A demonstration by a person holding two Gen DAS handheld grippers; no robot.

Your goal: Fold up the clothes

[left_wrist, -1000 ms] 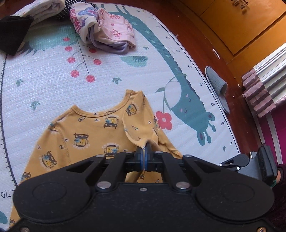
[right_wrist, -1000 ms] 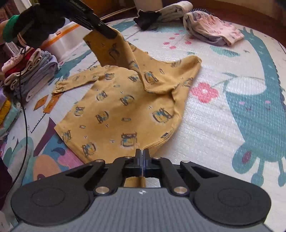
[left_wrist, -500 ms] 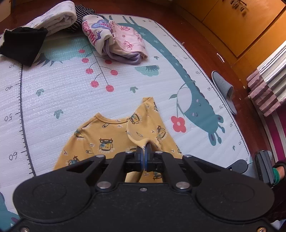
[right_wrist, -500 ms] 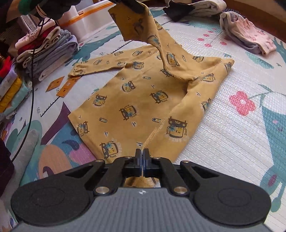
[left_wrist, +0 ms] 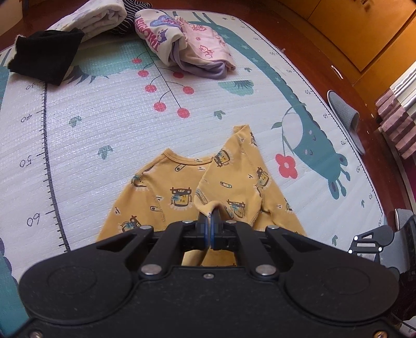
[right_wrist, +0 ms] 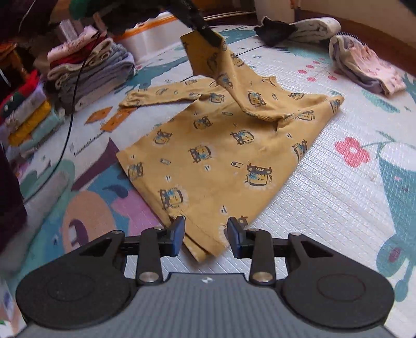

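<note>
While the left gripper (left_wrist: 211,221) stays out of nothing and pinches a sleeve (left_wrist: 228,187) of the yellow shirt (left_wrist: 166,200), the left wrist view shows its jaws closed tight on the cloth, lifting it above the shirt body, which lies flat on the play mat (left_wrist: 104,117). Farther off on the mat lie a pink bundle (left_wrist: 189,49), a black cloth (left_wrist: 44,59) and a white roll (left_wrist: 96,15); a slipper (left_wrist: 343,117) sits on the wood floor beside the mat. From the right wrist view, the right gripper (right_wrist: 206,234) is opening, its jaws apart on either side of the shirt's (right_wrist: 215,156) hem corner, pads not pressing it. Above, the left gripper (right_wrist: 210,39) holds the sleeve (right_wrist: 221,67) up over the spread shirt. Folded stacks (right_wrist: 85,72) stand at the mat's left edge.
</note>
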